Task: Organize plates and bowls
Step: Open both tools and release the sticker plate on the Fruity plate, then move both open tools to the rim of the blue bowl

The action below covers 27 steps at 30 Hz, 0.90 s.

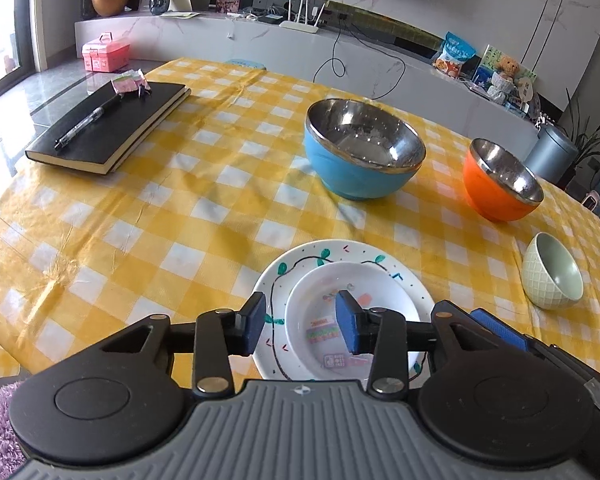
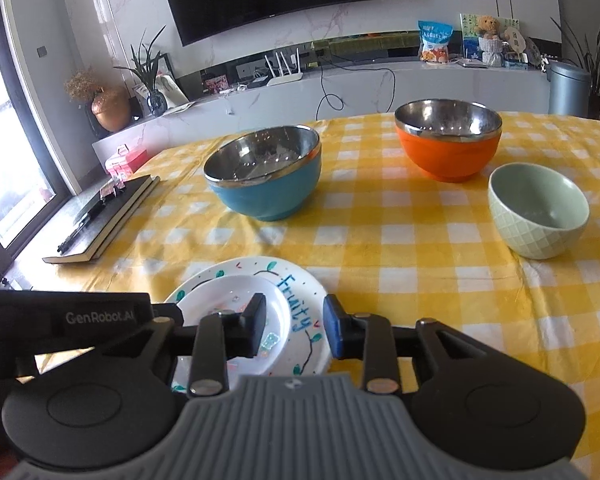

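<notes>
Plates done, by the look of it: small plate (image 1: 332,320) stacked on big plate (image 1: 300,264), bottom centre of both frames, on desk (image 1: 140,216). Left gripper (image 1: 300,322) fingers apart over stack, gripping nothing; right gripper (image 2: 295,326) likewise apart, empty. Bowls next, prob.: blue bowl (image 1: 362,148) centre, orange bowl (image 1: 500,182) right, green bowl (image 1: 552,270) right edge, all separate. Needs reach fwd + rim grip for nesting.
</notes>
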Motion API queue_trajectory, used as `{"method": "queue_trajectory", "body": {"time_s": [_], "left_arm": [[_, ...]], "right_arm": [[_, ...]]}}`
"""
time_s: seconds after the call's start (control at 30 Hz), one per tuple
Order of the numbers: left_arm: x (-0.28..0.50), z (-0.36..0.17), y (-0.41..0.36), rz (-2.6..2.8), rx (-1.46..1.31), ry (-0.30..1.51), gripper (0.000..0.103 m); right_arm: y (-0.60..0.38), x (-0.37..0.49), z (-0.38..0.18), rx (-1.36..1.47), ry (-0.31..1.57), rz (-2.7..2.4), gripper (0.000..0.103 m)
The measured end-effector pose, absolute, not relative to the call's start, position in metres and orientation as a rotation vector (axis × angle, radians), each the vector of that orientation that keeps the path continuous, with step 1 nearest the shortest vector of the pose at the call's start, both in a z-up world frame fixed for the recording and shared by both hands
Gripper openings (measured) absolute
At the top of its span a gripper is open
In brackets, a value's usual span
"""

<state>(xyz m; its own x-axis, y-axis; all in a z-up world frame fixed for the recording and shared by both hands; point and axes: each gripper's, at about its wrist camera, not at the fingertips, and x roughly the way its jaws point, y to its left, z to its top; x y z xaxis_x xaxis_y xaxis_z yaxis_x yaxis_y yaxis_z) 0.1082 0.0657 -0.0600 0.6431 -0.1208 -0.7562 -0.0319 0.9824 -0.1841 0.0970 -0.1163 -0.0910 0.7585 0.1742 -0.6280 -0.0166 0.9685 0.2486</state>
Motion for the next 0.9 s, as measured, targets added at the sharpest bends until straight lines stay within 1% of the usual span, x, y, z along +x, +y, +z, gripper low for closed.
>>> {"method": "queue_trajectory", "body": {"time_s": [0.07, 0.13, 0.27, 0.3, 0.33, 0.37, 0.5, 0.7, 0.77, 0.83, 0.9], "left_arm": [[0.107, -0.054, 0.064, -0.053, -0.182, 0.847, 0.050], [0.105, -0.049, 0.060, -0.076, -0.161, 0.815, 0.051], [0.101, -0.040, 0.053, -0.062, -0.124, 0.741, 0.052], [0.102, -0.039, 0.052, -0.054, -0.119, 0.724, 0.052], [0.102, -0.038, 0.052, -0.047, -0.110, 0.711, 0.053], [0.102, -0.036, 0.052, -0.038, -0.102, 0.697, 0.053], [0.103, -0.035, 0.055, -0.010, -0.099, 0.668, 0.053], [0.113, -0.039, 0.068, -0.026, -0.174, 0.694, 0.053], [0.119, -0.041, 0.072, -0.036, -0.190, 0.706, 0.057], [0.126, -0.040, 0.075, -0.045, -0.210, 0.715, 0.057], [0.134, -0.038, 0.076, -0.053, -0.219, 0.717, 0.061]], "right_arm": [[-0.121, 0.096, -0.087, 0.235, 0.683, 0.089, 0.038], [-0.127, 0.093, -0.083, 0.236, 0.654, 0.072, 0.048], [-0.135, 0.087, -0.073, 0.213, 0.600, 0.024, 0.058], [-0.136, 0.085, -0.071, 0.201, 0.584, -0.012, 0.066], [-0.137, 0.083, -0.068, 0.191, 0.565, -0.053, 0.078], [-0.139, 0.082, -0.066, 0.184, 0.544, -0.071, 0.080], [-0.145, 0.084, -0.063, 0.169, 0.532, -0.096, 0.079], [-0.149, 0.091, -0.072, 0.193, 0.547, -0.099, 0.076], [-0.150, 0.097, -0.075, 0.210, 0.577, -0.079, 0.076], [-0.150, 0.104, -0.077, 0.227, 0.611, -0.067, 0.076], [-0.150, 0.114, -0.078, 0.235, 0.639, -0.067, 0.076]]}}
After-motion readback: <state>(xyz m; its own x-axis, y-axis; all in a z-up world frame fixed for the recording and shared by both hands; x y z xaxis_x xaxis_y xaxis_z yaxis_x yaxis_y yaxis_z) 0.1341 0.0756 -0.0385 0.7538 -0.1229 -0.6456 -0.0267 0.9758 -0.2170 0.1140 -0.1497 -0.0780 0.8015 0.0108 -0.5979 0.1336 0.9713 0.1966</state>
